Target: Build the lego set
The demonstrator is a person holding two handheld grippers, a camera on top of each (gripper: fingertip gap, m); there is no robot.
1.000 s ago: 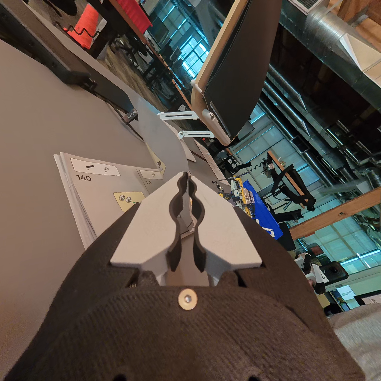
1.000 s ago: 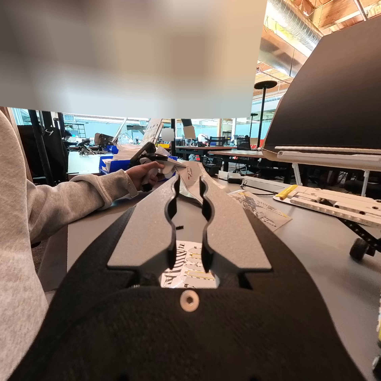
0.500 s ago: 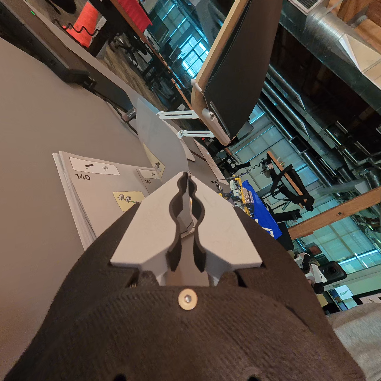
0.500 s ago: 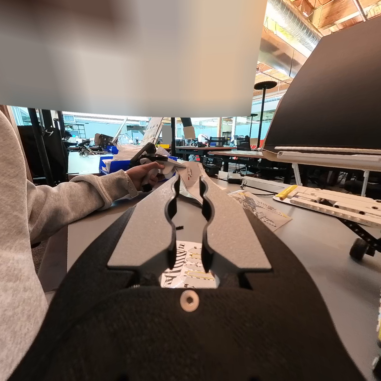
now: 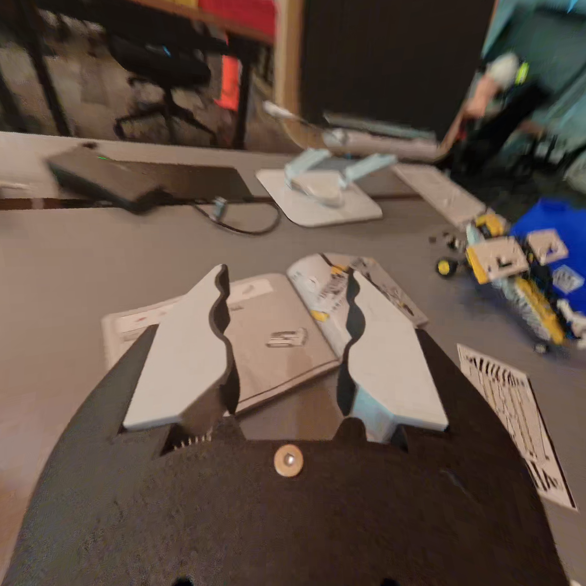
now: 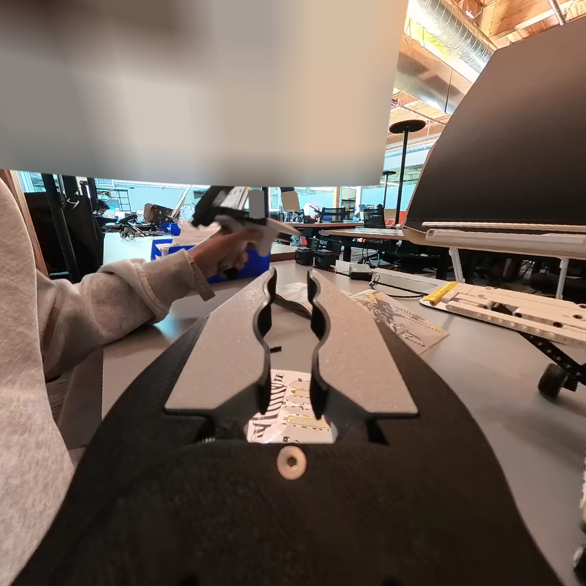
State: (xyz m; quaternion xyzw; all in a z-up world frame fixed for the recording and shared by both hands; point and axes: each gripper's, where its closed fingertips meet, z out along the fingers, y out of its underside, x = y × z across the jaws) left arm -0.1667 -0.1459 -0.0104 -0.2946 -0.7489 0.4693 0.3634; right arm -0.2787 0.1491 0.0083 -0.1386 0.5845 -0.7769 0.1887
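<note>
1. Left claw (image 5: 287,276): the jaws are spread wide and hold nothing. It is raised above the grey table (image 5: 95,253) and points down at the open instruction booklet (image 5: 279,326). The left wrist view is blurred, so fine detail is unreliable.
2. Right claw (image 6: 291,274): the jaws stand a little apart with nothing between them. It hangs low over the table, above a sticker sheet (image 6: 291,409).
3. Risk, page: a curled booklet page stands up near the right finger of the left claw. A descent from this pose would likely crease or drag the page, because the finger would reach paper first.
4. Risk, grasp: no piece lies between either pair of jaws. Closing now would probably pinch paper or air.
5. Risk, small parts: a small black pin (image 6: 275,348) lies loose on the table between the right claw's fingers in that view. A sweep of either claw could knock it out of reach.
6. Risk, model: the yellow and white lego vehicle (image 5: 507,285) rests beside a blue bin (image 5: 555,253). A careless approach could push it against the bin.
7. Position: the vehicle lies well to the right of the left claw and beyond its fingertips, clear of the booklet. In the right wrist view its long white boom (image 6: 507,307) lies to the right of the right claw, with a black wheel (image 6: 551,383) on the table.
</note>
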